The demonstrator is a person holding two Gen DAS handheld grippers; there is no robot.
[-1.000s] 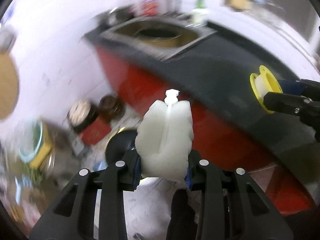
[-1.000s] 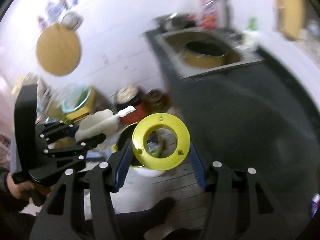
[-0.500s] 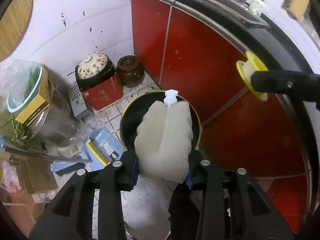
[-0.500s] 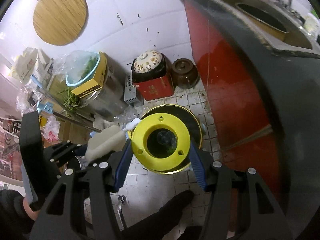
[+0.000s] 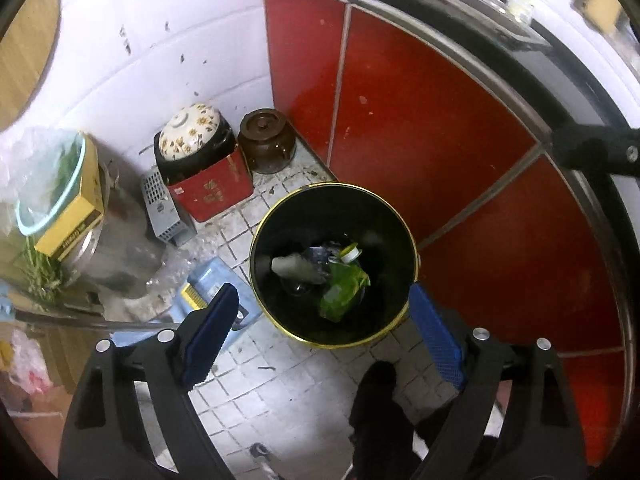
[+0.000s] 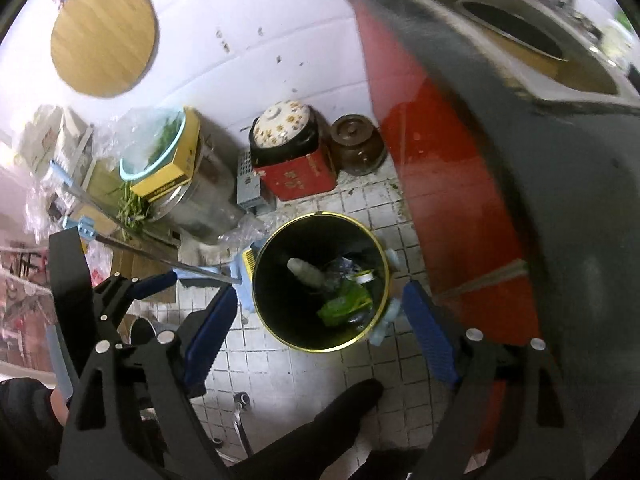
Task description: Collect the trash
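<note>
The bin [image 5: 394, 216] looks glossy black with a gold metal rim. Cabinet doors [image 5: 420, 120] are glossy red. The floor [image 5: 280, 380] is matt tile; the round board [image 6: 103, 36] seems wooden.

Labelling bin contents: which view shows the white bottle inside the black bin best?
Left wrist. The white plastic bottle sits nearer the frame centre, larger, lying against the round black gold-rimmed trash bin's floor beside a green wrapper. The right wrist view shows the same bottle smaller, with less of the bin's floor.
</note>
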